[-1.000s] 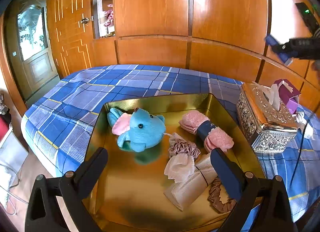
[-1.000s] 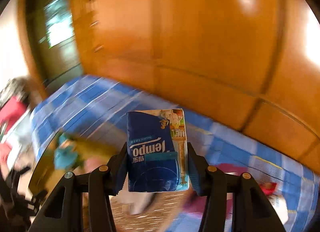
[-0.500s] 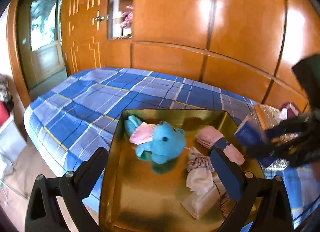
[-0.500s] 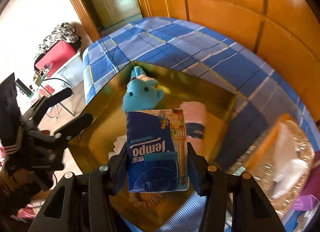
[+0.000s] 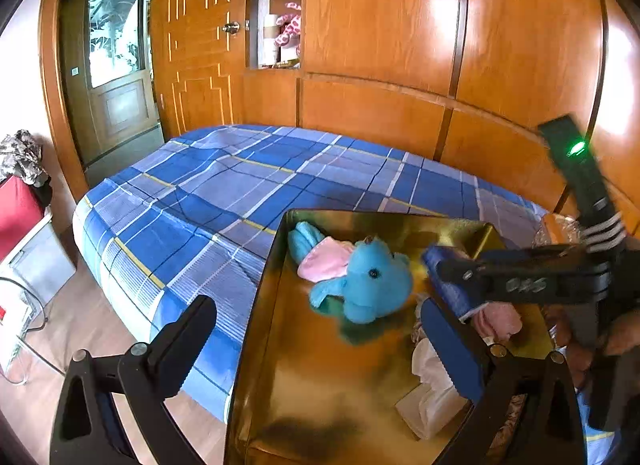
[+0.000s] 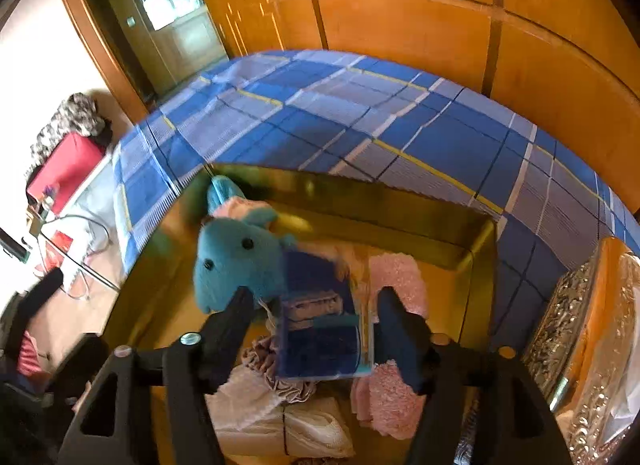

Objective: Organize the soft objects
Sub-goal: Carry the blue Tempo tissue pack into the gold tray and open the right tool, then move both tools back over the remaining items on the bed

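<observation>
A gold tray (image 5: 320, 377) lies on the bed and also shows in the right wrist view (image 6: 400, 201). In it are a blue plush toy (image 5: 368, 281), pink rolled cloths (image 6: 394, 277), a mauve scrunchie (image 6: 280, 377) and a white tied cloth (image 6: 280, 421). My right gripper (image 6: 316, 317) is open over the tray; a blurred blue tissue pack (image 6: 320, 317) sits loose between its spread fingers. From the left wrist view the right gripper (image 5: 452, 277) reaches in beside the plush. My left gripper (image 5: 320, 341) is open and empty at the tray's near edge.
The bed has a blue plaid cover (image 5: 248, 185) against a wooden panelled wall (image 5: 380, 45). A silver ornate tissue box (image 6: 592, 325) stands right of the tray. A red case (image 6: 64, 169) and cables lie on the floor at left.
My right gripper has lowered over the tray and its fingers have spread apart, so the tissue pack is no longer clamped. The left gripper has swung a little left.
</observation>
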`<action>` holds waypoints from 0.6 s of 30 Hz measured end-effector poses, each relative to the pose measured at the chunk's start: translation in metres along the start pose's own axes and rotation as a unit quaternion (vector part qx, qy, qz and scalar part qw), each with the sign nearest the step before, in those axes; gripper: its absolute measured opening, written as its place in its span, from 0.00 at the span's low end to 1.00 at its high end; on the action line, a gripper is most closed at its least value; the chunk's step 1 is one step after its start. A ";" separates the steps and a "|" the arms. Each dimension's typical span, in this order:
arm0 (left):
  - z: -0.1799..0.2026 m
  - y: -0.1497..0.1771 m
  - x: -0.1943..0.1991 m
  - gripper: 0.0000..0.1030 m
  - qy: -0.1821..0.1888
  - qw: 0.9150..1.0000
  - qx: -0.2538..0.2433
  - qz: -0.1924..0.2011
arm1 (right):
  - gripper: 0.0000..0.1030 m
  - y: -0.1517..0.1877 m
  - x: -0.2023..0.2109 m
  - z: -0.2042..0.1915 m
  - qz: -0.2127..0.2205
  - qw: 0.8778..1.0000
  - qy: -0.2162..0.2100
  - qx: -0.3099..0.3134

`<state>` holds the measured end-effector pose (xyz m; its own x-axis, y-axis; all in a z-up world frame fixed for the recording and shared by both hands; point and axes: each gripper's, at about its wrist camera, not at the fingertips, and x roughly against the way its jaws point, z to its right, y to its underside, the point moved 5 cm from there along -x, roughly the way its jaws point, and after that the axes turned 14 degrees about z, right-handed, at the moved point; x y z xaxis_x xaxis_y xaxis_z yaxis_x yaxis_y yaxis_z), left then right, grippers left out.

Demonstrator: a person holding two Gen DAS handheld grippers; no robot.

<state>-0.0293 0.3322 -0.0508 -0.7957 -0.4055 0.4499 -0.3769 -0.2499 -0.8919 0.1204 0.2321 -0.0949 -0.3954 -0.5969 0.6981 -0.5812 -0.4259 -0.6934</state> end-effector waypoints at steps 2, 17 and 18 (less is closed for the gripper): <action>0.001 0.004 -0.002 1.00 0.005 1.000 0.006 -0.009 | 0.65 -0.002 0.006 0.002 0.009 1.000 0.002 -0.002; 0.028 0.004 0.007 1.00 0.024 0.999 -0.027 -0.003 | 0.66 0.006 0.081 0.010 0.091 0.994 0.044 0.045; 0.030 0.004 0.009 1.00 0.026 0.999 -0.028 -0.001 | 0.66 0.006 0.090 0.013 0.100 0.993 0.050 0.049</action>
<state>-0.0234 0.3012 -0.0488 -0.8181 -0.3577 0.4504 -0.4040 -0.2001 -0.8926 0.0902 0.1672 -0.0387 -0.5676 -0.6072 0.5560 -0.4142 -0.3731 -0.8302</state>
